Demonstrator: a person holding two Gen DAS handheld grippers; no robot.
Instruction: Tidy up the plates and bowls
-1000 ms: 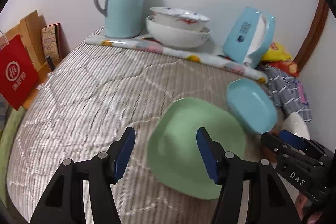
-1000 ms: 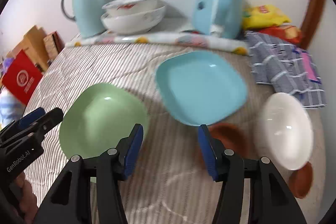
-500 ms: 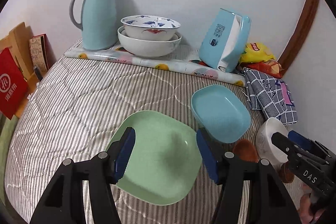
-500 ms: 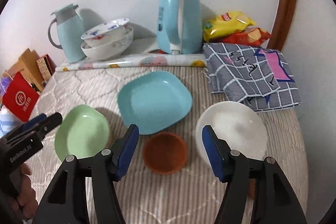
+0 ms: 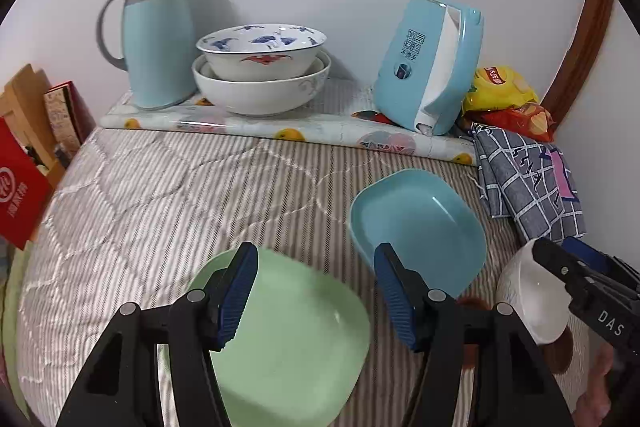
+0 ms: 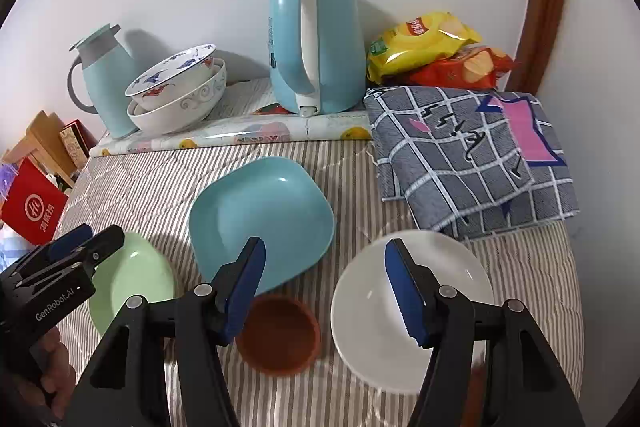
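Note:
A green plate (image 5: pixel 292 339) lies on the striped quilt under my open, empty left gripper (image 5: pixel 316 291); it also shows in the right wrist view (image 6: pixel 132 279). A blue plate (image 5: pixel 420 223) (image 6: pixel 260 219) lies beyond it. A small brown bowl (image 6: pixel 280 335) and a white bowl (image 6: pixel 412 307) lie near my open, empty right gripper (image 6: pixel 324 291), which hovers above them. Two stacked patterned bowls (image 5: pixel 260 75) (image 6: pixel 176 91) stand at the back.
At the back stand a light blue thermos jug (image 5: pixel 156 35), a blue electric kettle (image 6: pixel 316 39) and snack bags (image 6: pixel 432 51). A folded checked cloth (image 6: pixel 472 155) lies right. A red paper bag (image 5: pixel 20 195) and boxes stand off the left edge.
Both grippers have pulled back and risen. The right view has swung right, bringing the brown bowl and the white bowl between and under its fingers. No dish has moved.

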